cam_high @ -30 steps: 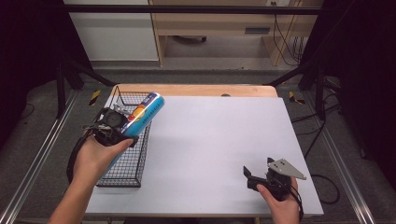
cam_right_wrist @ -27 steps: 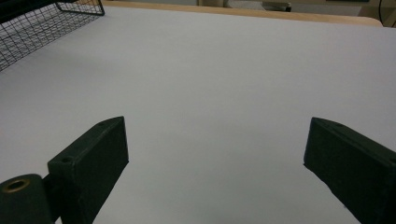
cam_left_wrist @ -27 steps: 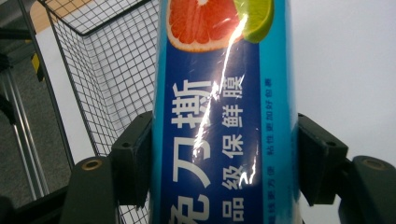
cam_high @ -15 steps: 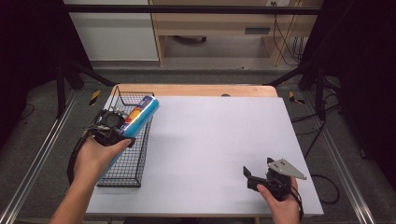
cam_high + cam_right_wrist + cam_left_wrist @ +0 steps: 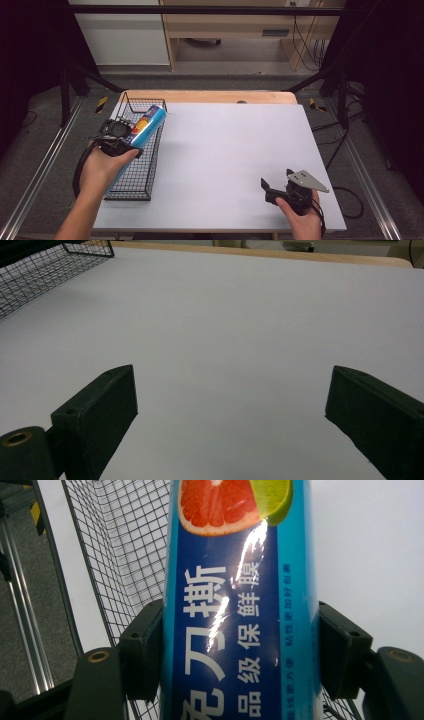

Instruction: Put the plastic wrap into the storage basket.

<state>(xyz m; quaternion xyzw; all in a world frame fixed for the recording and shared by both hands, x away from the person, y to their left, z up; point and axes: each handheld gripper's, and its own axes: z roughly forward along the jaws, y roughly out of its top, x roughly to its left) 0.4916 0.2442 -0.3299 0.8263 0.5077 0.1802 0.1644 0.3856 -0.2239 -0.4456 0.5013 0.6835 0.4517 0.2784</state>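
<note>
The left tool (image 5: pixel 131 142) is clamped on a blue cling-film box (image 5: pixel 145 127), held tilted over the black wire basket (image 5: pixel 131 182) at the tabletop's (image 5: pixel 225 150) left edge. The right tool (image 5: pixel 272 192) rests near the front right corner, jaws apart.

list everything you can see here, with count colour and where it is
cling film box: 1, blue with a grapefruit and lime picture, clamped in the left gripper above the basket
wire basket: 1, black, left edge of the table
table: 1, white top with a wooden far edge, centre
left gripper: 1, black, over the basket, jaws closed on the box
right gripper: 1, black with a grey plate, near right of the table, jaws apart, holding nothing
hands: 2, one on each gripper
</note>
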